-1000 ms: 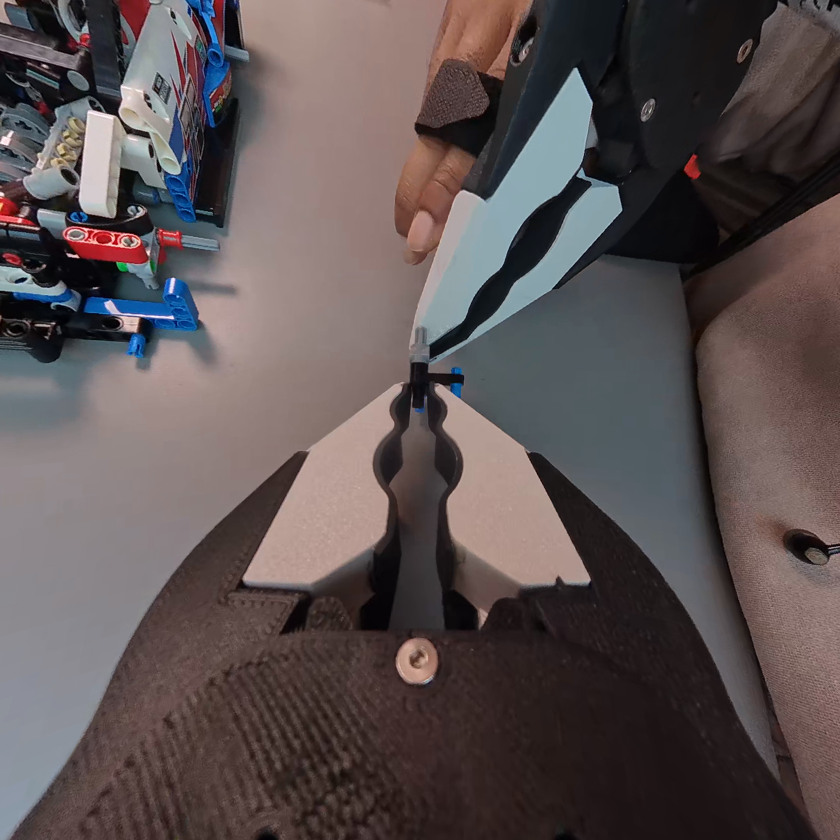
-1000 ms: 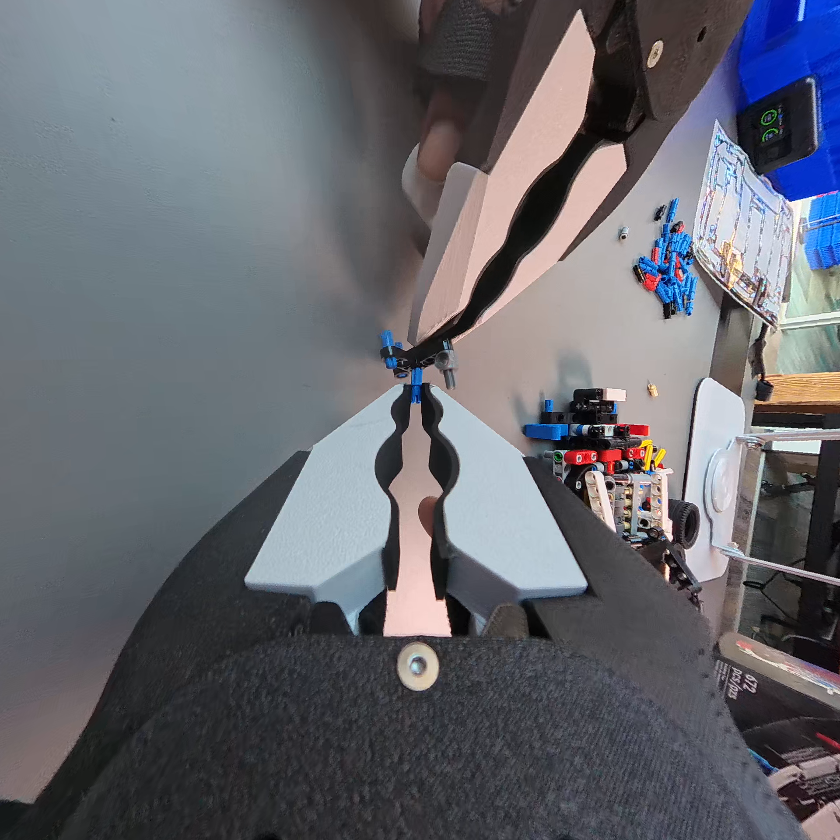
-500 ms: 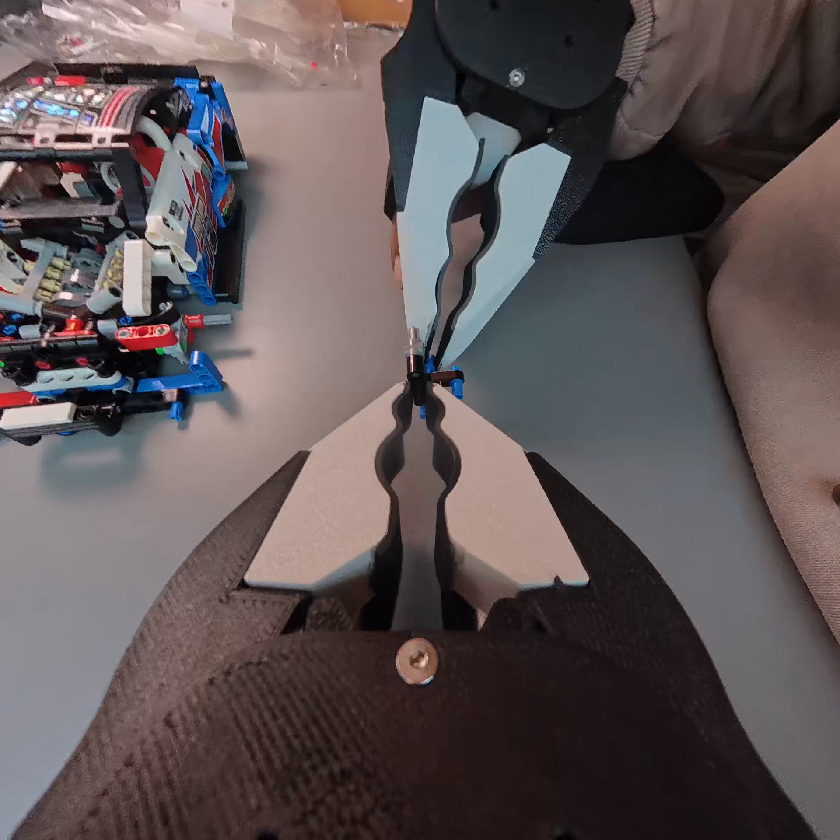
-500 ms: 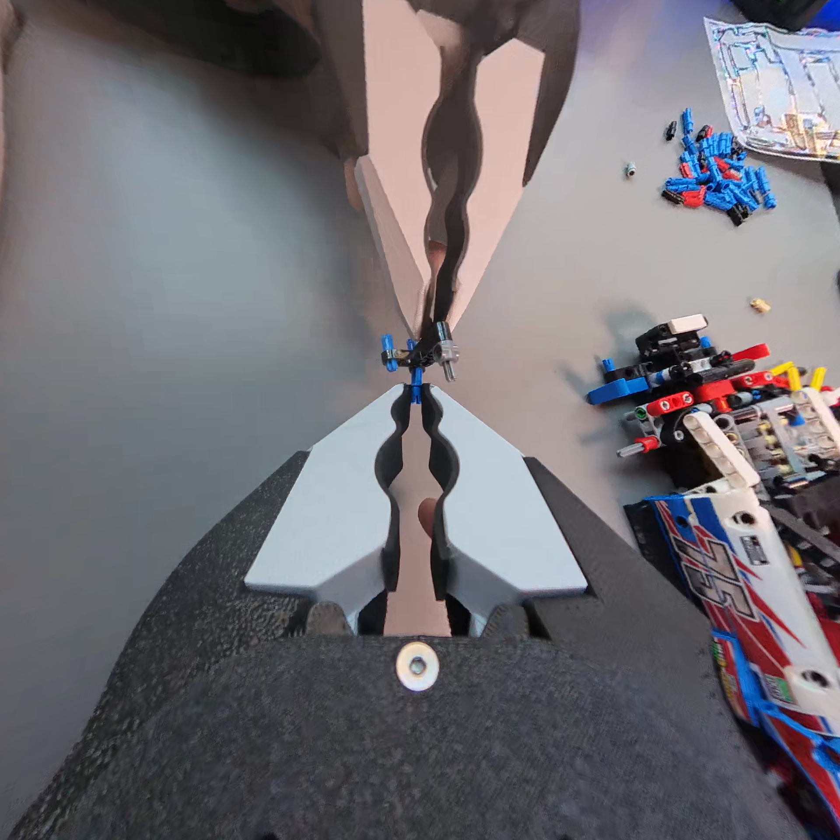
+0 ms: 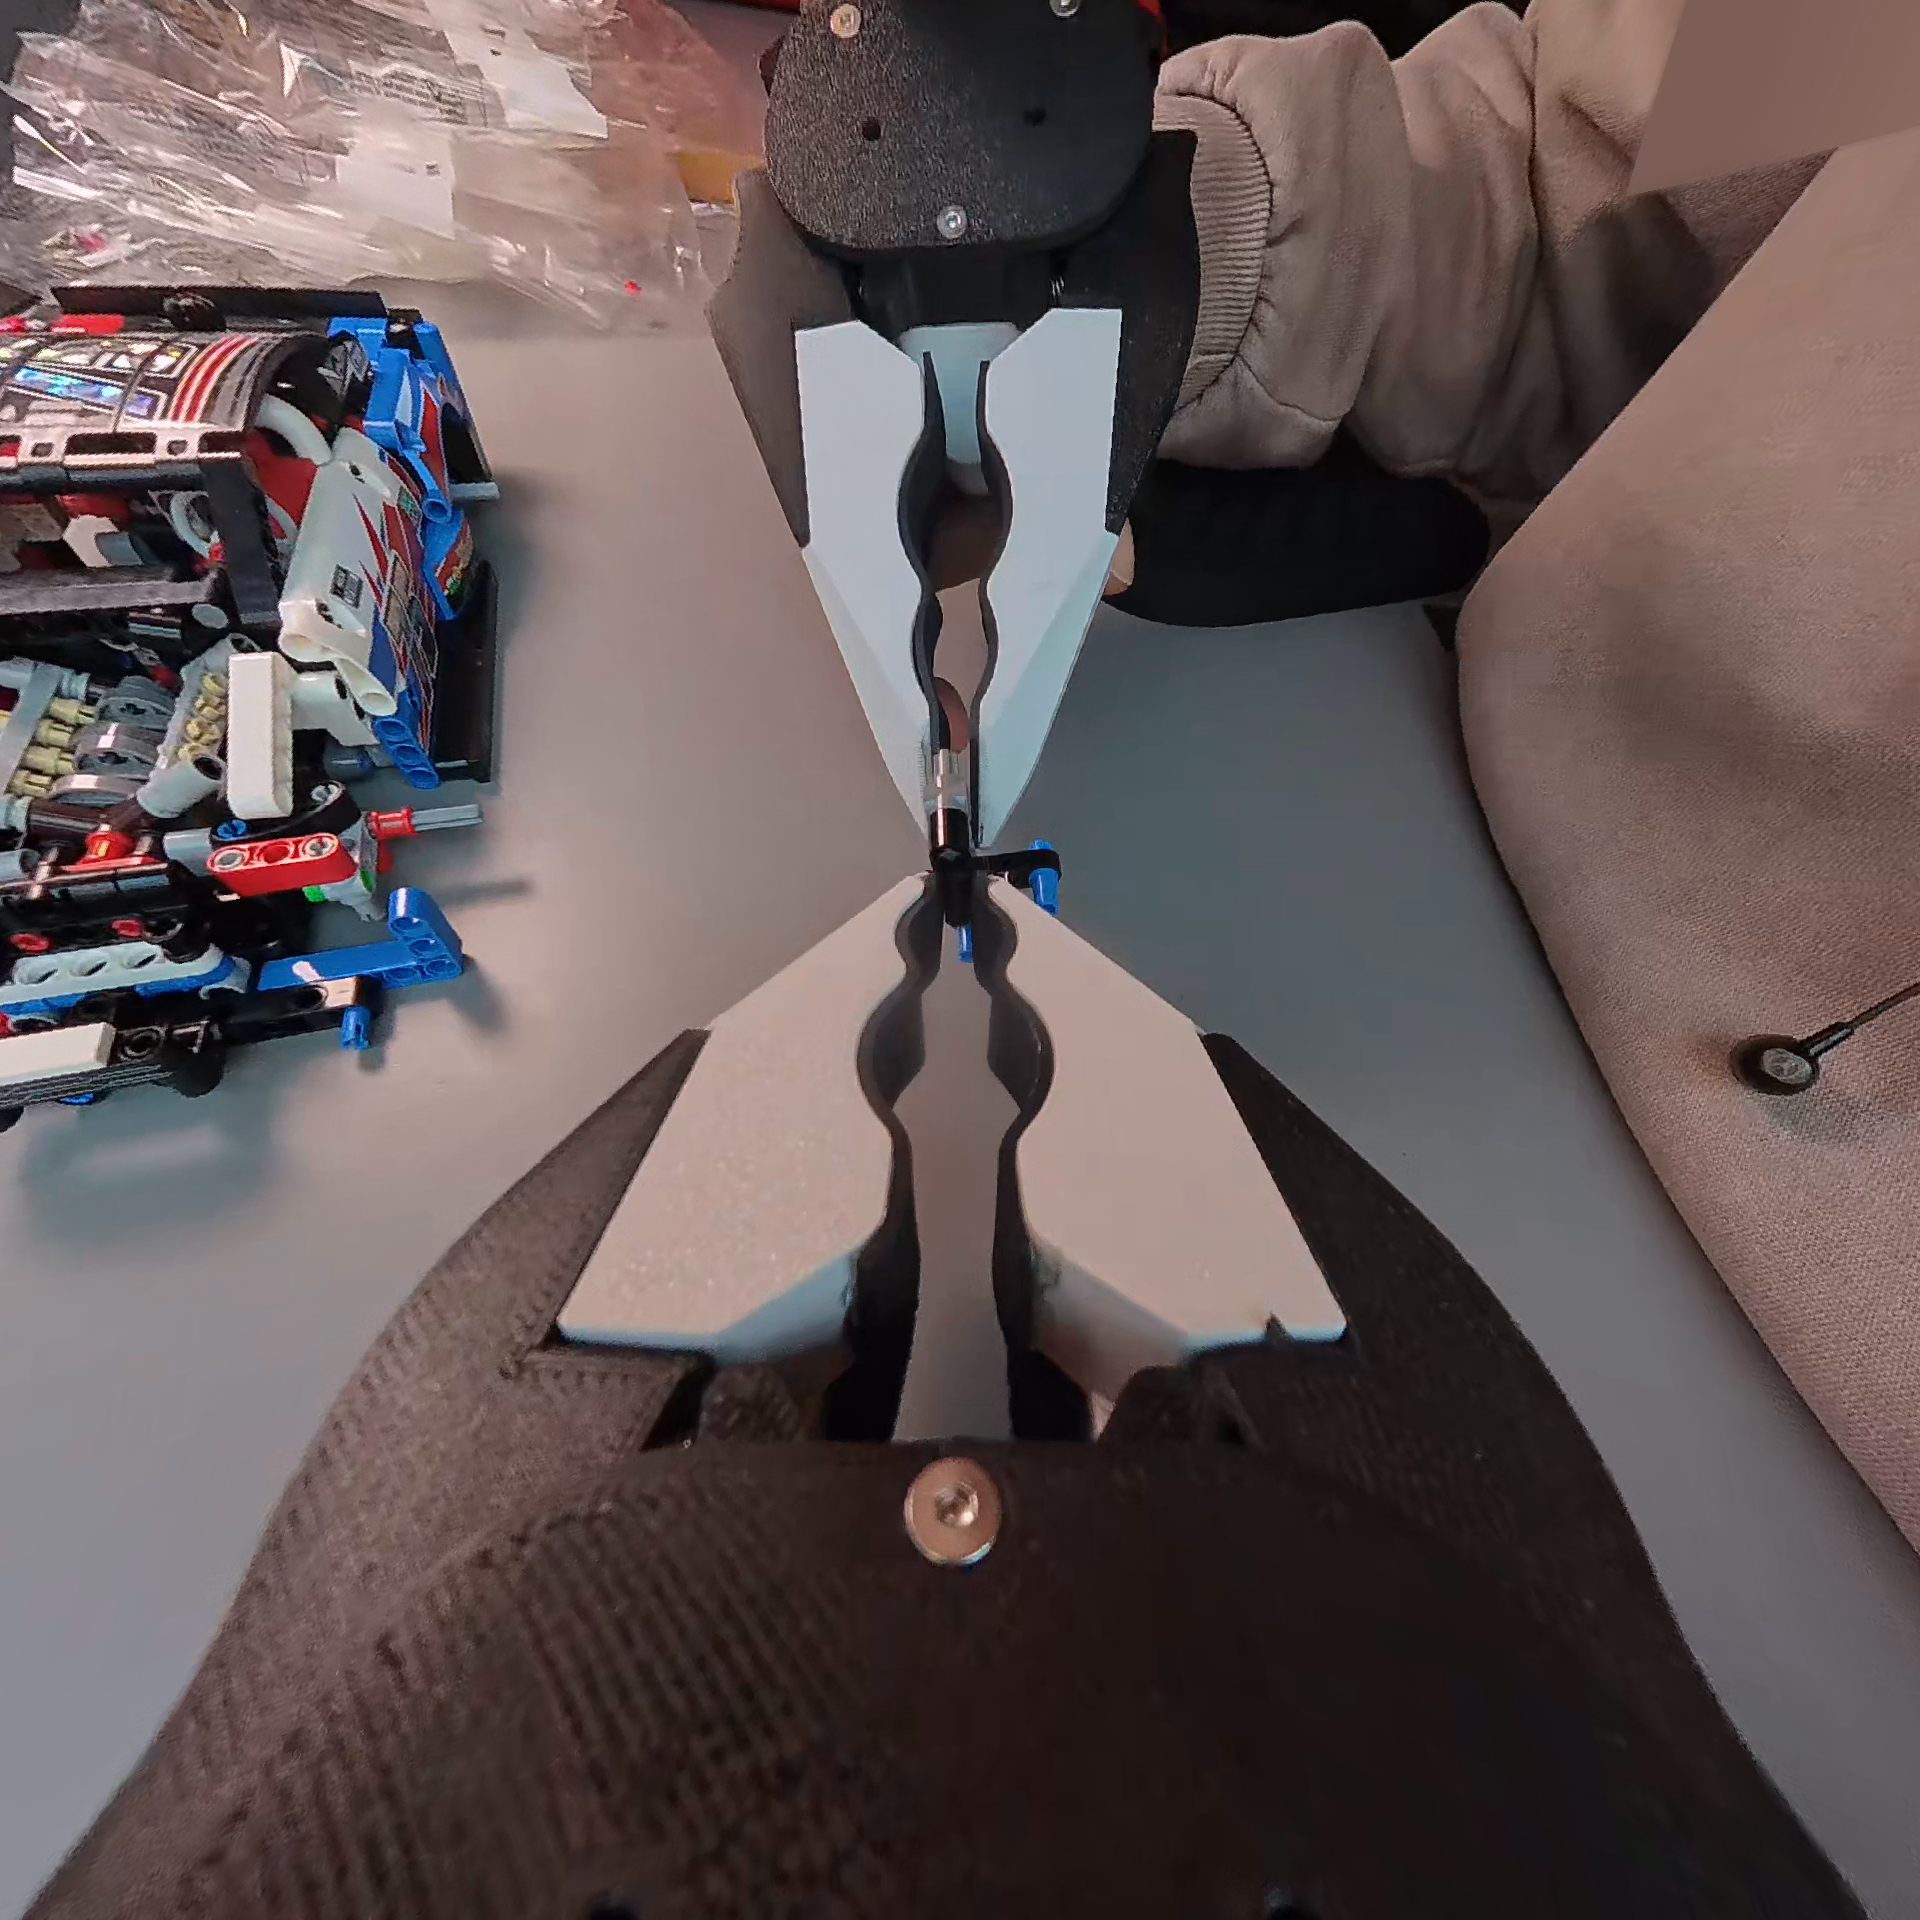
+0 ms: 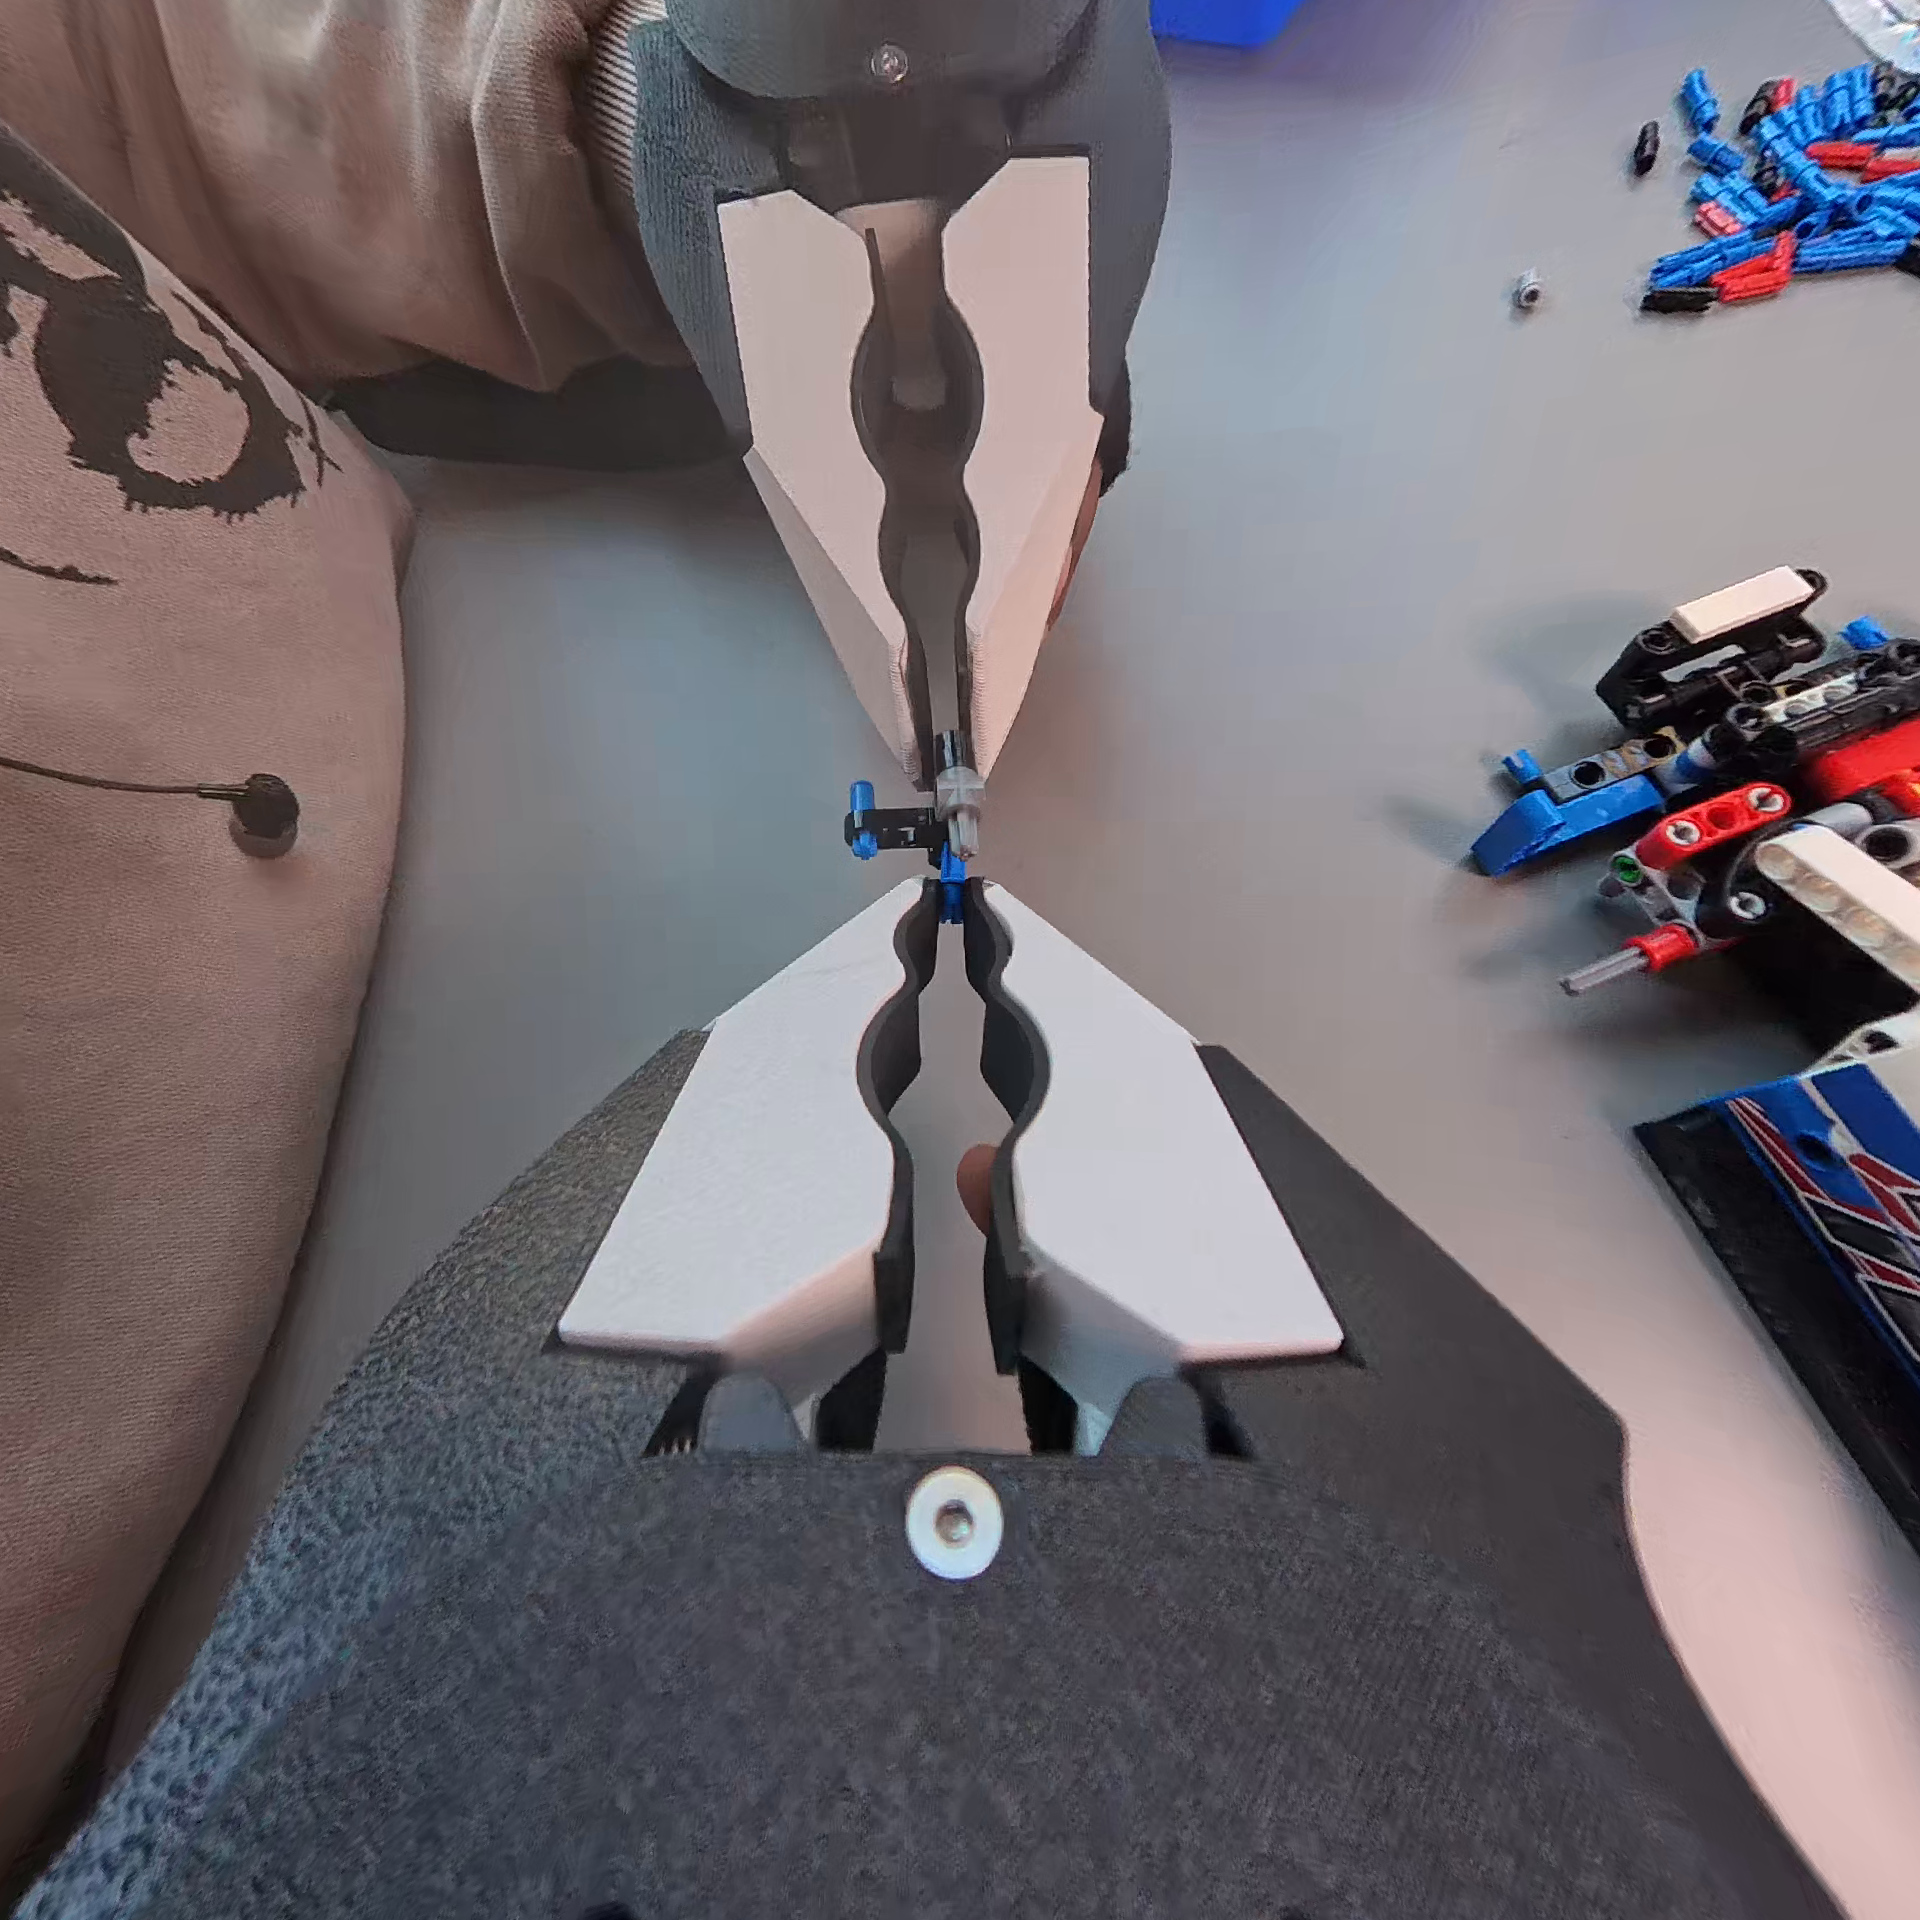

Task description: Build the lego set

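While both claws pinch it tip to tip, the small lego piece (image 5: 951,873) hangs above the grey bench (image 5: 665,665).
Left claw (image 5: 954,902) clamps its blue pin; right claw (image 6: 948,896) clamps the grey axle end, black arm pointing sideways.

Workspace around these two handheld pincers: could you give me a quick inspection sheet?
Surface: grey table.
Job's things: small black-and-blue lego piece held in mid-air; part-built lego car alongside.
Clutter: loose pile of pins; plastic bags.
Grippers: left gripper and right gripper face tip to tip, both shut on the piece.
Cables: thin black lead with a small clip on the beige garment.
Surroundings: person's beige sleeve.
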The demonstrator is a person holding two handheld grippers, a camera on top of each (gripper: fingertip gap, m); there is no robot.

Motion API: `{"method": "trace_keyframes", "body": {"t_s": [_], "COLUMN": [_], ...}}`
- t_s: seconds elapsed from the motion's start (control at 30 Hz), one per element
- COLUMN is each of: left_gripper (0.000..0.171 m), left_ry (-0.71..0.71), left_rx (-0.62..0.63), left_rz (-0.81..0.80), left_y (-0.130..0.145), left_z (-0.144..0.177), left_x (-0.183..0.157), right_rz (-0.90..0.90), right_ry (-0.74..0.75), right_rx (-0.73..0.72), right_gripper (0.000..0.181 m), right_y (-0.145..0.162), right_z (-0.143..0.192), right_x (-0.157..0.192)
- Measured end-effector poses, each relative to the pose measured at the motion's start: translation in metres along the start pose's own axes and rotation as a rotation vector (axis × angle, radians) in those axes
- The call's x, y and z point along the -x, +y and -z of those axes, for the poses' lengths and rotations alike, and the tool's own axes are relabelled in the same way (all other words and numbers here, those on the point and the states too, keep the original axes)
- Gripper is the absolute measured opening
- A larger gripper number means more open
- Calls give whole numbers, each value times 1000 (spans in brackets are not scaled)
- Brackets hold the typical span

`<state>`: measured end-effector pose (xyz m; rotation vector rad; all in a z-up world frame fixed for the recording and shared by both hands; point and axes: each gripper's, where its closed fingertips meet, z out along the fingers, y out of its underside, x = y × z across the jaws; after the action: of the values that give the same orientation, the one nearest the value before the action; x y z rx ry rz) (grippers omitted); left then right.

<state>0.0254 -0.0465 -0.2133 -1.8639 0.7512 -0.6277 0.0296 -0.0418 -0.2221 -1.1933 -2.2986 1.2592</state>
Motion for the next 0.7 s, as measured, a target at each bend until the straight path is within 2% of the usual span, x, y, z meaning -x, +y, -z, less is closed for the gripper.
{"method": "trace_keyframes", "body": {"t_s": [0.33,0.7], "left_gripper": [4,4], "left_ry": [16,68], "left_rx": [24,-64], "left_rz": [-20,-52], "left_y": [2,-9], "left_z": [-3,1], "left_x": [-2,-12], "right_rz": [-73,-108], "right_ry": [-63,-146], "right_rx": [21,-21], "right_gripper": [2,2], "right_y": [3,-4], "right_z": [0,4], "right_x": [1,13]}}
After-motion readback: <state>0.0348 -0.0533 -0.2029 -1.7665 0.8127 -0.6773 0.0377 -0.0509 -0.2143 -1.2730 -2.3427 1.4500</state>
